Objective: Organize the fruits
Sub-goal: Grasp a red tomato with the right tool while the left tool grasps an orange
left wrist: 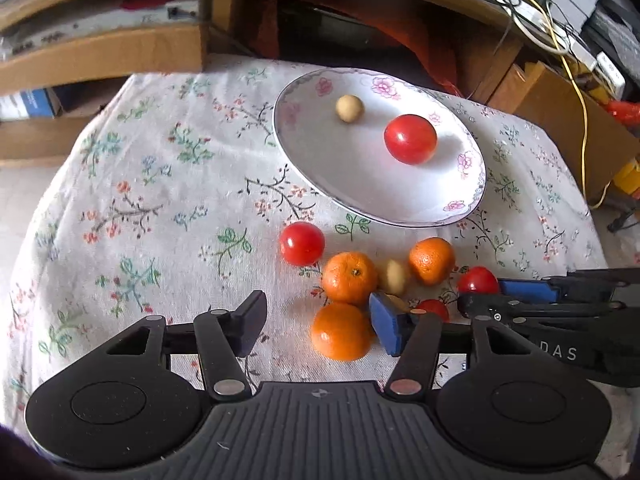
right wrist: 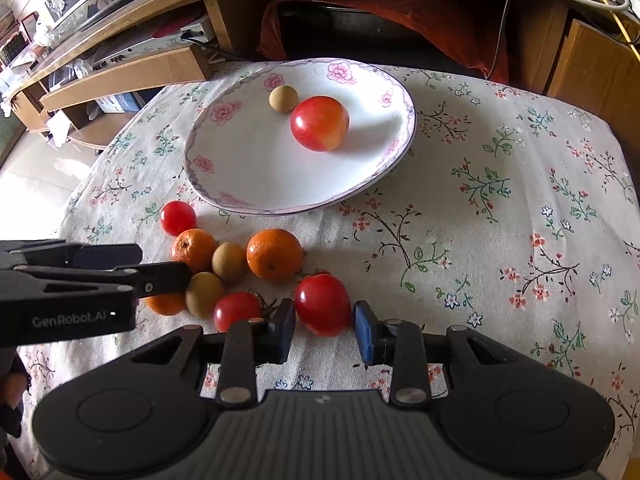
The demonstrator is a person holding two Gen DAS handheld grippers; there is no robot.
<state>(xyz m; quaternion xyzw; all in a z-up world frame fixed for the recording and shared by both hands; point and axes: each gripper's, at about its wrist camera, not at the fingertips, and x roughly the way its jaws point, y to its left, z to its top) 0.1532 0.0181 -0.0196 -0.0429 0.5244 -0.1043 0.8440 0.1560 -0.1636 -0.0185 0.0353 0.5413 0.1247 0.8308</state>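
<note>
A white flowered plate (left wrist: 352,168) (right wrist: 248,168) holds a red fruit (left wrist: 410,139) (right wrist: 320,123) and a small brown fruit (left wrist: 349,108) (right wrist: 283,99). In front of it lies a cluster of oranges, brown fruits and red fruits. My left gripper (left wrist: 318,312) is open around the nearest orange (left wrist: 342,332). Its blue pad touches the orange and the other finger stands clear. Seen from the right wrist, the left gripper (right wrist: 140,266) covers part of that orange (right wrist: 164,305). My right gripper (right wrist: 324,322) is shut on a red fruit (right wrist: 322,304) (left wrist: 478,280) on the cloth.
Loose on the floral tablecloth (right wrist: 500,220): a small red fruit (right wrist: 178,218), two oranges (right wrist: 194,250) (right wrist: 274,255), two brown fruits (right wrist: 229,261) (right wrist: 204,294), another red fruit (right wrist: 237,311). A wooden shelf unit (right wrist: 160,68) and cables (left wrist: 560,32) stand behind the table.
</note>
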